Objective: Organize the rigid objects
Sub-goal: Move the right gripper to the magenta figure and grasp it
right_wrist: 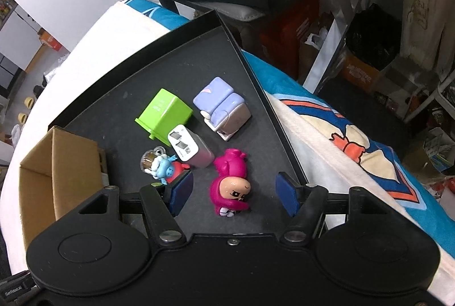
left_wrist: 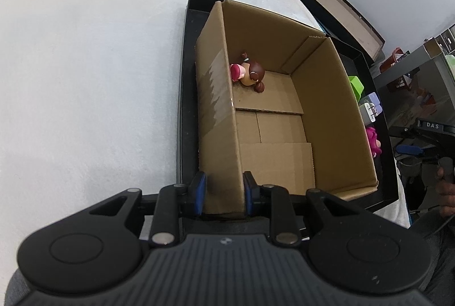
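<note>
Between the blue pads of our left gripper [left_wrist: 224, 193] we have the near corner of the cardboard box's [left_wrist: 335, 118] left wall, the jaws clamped tight on it. That box stands open inside the black tray [left_wrist: 182, 95], and a small brown-haired doll [left_wrist: 250, 73] lies on its floor against the far end of the left wall. Beyond the tray spreads the white tablecloth [left_wrist: 85, 64].

Our right gripper [right_wrist: 234, 193] hangs about half open over the tray's right side [right_wrist: 256, 73], holding nothing — the pink figure [right_wrist: 230, 181] lies on its back between the two pads [right_wrist: 287, 192], touching neither. Just left of the left pad sits a little blue and red figure [right_wrist: 166, 168] beside a clear keychain charm [right_wrist: 149, 161]. Farther out we see a white charger [right_wrist: 189, 149], then a green block [right_wrist: 163, 112] and a lilac armchair toy [right_wrist: 221, 107] side by side. Off to the right, a blue and cream blanket [right_wrist: 341, 135] lies beside the tray.
</note>
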Tool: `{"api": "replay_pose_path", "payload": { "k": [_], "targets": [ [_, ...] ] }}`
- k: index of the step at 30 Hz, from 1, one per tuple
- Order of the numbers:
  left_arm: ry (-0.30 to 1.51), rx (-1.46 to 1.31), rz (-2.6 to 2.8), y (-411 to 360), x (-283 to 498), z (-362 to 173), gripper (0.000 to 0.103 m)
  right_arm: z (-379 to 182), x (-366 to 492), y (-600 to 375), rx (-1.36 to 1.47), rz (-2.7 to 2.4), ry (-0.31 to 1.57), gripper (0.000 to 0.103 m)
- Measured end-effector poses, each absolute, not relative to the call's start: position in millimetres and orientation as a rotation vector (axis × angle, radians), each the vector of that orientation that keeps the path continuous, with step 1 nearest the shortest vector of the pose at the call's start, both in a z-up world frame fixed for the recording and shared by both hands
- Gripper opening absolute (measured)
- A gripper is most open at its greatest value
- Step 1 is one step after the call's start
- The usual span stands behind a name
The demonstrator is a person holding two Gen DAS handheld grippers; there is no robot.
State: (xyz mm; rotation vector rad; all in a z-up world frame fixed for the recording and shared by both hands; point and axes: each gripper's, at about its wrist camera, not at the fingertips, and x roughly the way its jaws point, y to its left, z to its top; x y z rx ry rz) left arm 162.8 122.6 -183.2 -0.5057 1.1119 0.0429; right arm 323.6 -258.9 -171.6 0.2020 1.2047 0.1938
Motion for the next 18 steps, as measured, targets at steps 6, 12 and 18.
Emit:
{"api": "replay_pose_path", "payload": {
  "k": [6,12,18],
  "targets": [
    [1.119,-0.501,0.056,121.4,164.6,-183.2,0.025,-178.2,326.8,-258.3,0.179,0.167,1.186,0.062],
    [1.138,-0.476,0.096,116.2,167.8,-180.3,0.025,-192.3,332.8,-263.0,0.187,0.169,1.206,0.06],
    [1.163,-0.497,0.11,115.4,171.3,-178.5,0.025,-204.4,332.5,-258.4,0.173,0.236,1.229,0.06]
  ]
}}
